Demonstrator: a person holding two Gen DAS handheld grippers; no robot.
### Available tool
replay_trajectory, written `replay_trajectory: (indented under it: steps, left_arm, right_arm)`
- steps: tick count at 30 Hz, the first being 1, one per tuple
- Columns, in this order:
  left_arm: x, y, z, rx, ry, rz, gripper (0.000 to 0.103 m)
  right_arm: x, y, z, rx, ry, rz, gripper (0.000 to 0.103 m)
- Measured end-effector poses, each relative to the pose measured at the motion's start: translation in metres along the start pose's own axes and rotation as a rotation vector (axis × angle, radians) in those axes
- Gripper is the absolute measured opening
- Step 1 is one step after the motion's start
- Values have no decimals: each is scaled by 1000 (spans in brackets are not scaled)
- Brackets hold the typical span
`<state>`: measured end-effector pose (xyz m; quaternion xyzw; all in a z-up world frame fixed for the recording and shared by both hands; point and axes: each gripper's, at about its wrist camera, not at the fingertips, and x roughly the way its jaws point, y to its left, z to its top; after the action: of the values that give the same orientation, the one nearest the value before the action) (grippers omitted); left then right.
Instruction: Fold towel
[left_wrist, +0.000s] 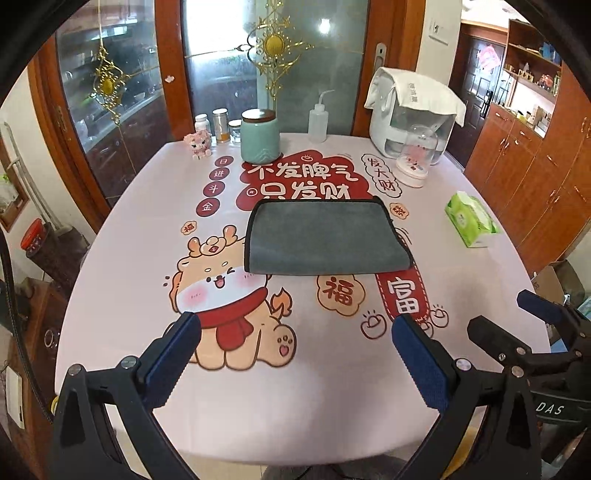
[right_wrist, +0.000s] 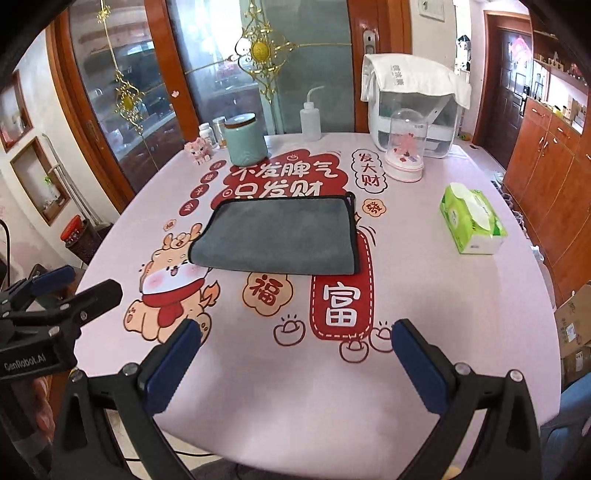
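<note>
Spread wide, both fingers of the left gripper and both of the right gripper, blue pads facing inward, nothing held, nothing touched, hovering over the near part of the table.

One towel: grey, dark-edged, already doubled over, lying flat ahead of the fingertips and well apart from them. In the left wrist view, set ahead between the two fingers, slightly toward the right one. In the right wrist view, ahead and leaning toward the left finger.

Beyond the towel, at the far edge: one teal jar with a dark lid, one squeeze bottle, three small bottles in a cluster, one pink toy figure. Farther right, one white appliance draped with a white cloth, one clear dome on a pink base just in front of it. Out past the right finger, one green tissue pack, well apart from the towel.
</note>
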<state>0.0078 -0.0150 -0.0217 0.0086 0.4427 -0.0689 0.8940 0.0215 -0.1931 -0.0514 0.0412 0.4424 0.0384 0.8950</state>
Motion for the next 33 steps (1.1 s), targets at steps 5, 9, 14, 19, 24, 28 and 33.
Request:
replay_trajectory:
  steps: [5, 9, 14, 19, 24, 28, 33]
  left_arm:
    - [-26, -3, -9, -30, -10, 17, 103]
    - [-47, -4, -18, -58, -29, 34, 103]
    - [-66, -11, -27, -56, -46, 45, 103]
    - [-71, -16, -28, -48, -53, 63, 103]
    - [-72, -17, -26, -48, -46, 72, 103]
    - [-72, -14, -22, -40, -41, 71, 103]
    - [-70, -9, -15, -34, -29, 55, 103]
  right_arm:
    - [-28, 2, -3, 0, -32, 20, 103]
    - [-49, 4, -4, -5, -75, 31, 103]
    - [-65, 8, -10, -12, -109, 25, 103]
    - [-71, 9, -14, -10, -112, 23, 103]
    - [-71, 9, -13, 10, -111, 22, 103]
    - [-72, 14, -11, 13, -110, 1, 103]
    - [-77, 23, -7, 19, -125, -27, 103]
